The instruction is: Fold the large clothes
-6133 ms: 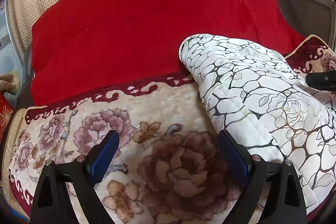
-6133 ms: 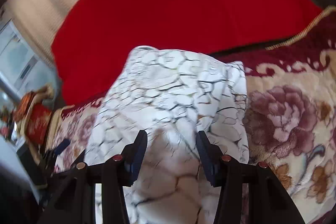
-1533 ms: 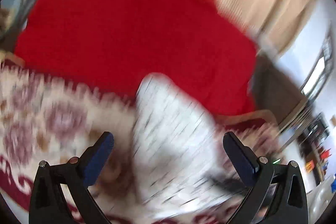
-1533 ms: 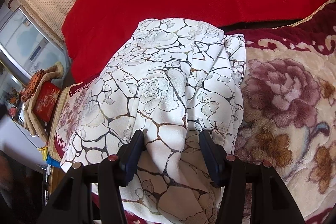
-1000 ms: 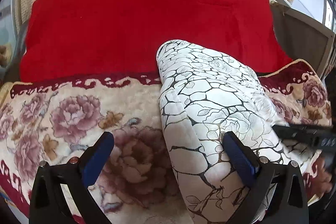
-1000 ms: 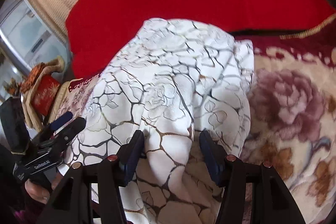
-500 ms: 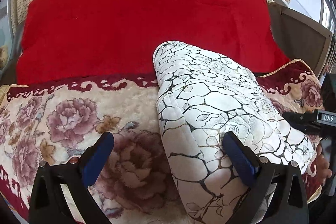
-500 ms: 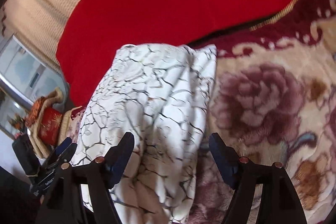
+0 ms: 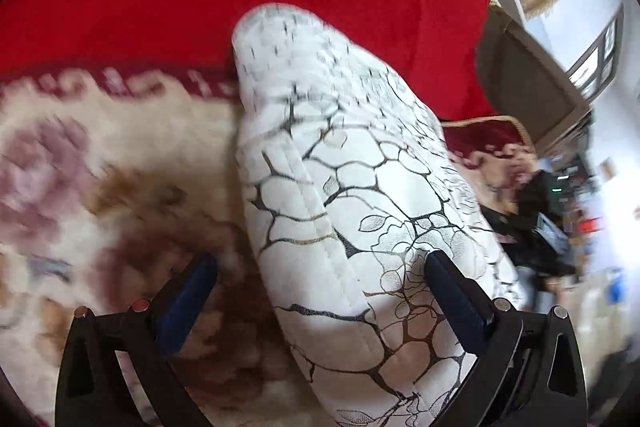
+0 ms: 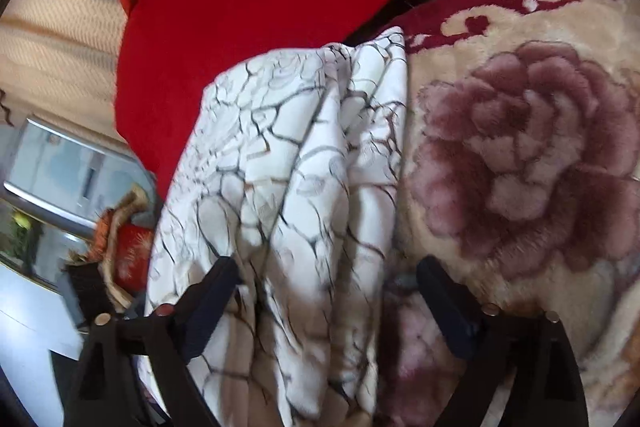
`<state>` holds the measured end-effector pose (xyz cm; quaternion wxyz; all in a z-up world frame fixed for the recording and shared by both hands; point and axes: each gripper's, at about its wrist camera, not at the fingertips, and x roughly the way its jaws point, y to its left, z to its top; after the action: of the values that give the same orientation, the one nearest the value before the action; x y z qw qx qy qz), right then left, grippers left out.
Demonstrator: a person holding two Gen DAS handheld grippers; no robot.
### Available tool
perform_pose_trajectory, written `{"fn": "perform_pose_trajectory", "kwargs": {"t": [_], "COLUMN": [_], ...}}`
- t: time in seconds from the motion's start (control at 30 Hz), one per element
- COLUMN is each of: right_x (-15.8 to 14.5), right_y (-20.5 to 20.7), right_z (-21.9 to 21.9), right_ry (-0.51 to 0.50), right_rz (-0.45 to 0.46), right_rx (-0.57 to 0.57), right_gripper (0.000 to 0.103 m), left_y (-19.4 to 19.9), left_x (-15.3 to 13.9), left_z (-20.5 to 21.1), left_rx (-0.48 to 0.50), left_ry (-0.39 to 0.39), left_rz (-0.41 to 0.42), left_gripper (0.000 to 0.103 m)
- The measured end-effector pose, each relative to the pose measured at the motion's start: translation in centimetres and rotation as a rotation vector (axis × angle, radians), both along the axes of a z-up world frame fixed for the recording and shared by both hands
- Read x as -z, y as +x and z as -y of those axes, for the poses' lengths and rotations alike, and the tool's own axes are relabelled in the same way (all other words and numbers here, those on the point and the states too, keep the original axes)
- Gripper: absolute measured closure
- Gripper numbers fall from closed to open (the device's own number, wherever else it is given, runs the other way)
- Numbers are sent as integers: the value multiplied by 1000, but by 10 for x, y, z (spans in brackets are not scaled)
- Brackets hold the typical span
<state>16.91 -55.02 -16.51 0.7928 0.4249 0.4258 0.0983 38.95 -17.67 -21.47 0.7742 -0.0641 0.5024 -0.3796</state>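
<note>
The near end of the folded white garment [image 9: 360, 211] ran off the left wrist picture's bottom edge, and its far end was smeared by blur. The floral blanket [image 9: 80, 187] beside it was blurred, and the cluttered room at right [image 9: 580, 195] was too smeared to identify.

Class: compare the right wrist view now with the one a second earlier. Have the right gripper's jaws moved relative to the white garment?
Yes. The right gripper has let go: its jaws, then pinching a fold of the white garment, are opening and now straddle it, one finger over the floral blanket.
</note>
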Motion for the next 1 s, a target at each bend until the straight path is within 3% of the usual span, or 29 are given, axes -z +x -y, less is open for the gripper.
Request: {"fn": "perform_pose_trajectory", "kwargs": {"t": [0.23, 0.27, 0.33, 0.4, 0.53, 0.6, 0.7, 1.0], "right_x": [-1, -2, 0, -1, -22, -32, -49, -94], "right_y": [30, 33, 40, 41, 38, 36, 32, 11], "right_z": [-15, -19, -28, -37, -53, -61, -76, -139], "right_ry": [29, 28, 18, -30, -134, -171, -208, -255], "right_rz": [46, 58, 48, 40, 85, 105, 146, 294], "right_rx": [-78, -89, -94, -91, -93, -89, -93, -166], "right_gripper": [0, 2, 18, 27, 49, 54, 57, 59], "left_y": [11, 9, 5, -1, -13, -15, -25, -68], "left_x": [22, 22, 19, 14, 5, -1, -11, -56], "left_z": [20, 23, 27, 31, 36, 36, 37, 0], "left_rx": [129, 133, 133, 133, 126, 123, 123, 67], "left_ry": [-118, -112, -103, -92, -63, -62, -45, -26], "left_rz": [-153, -144, -119, -72, 14, 38, 80, 230], "left_gripper": [0, 0, 0, 1, 13, 19, 25, 25]}}
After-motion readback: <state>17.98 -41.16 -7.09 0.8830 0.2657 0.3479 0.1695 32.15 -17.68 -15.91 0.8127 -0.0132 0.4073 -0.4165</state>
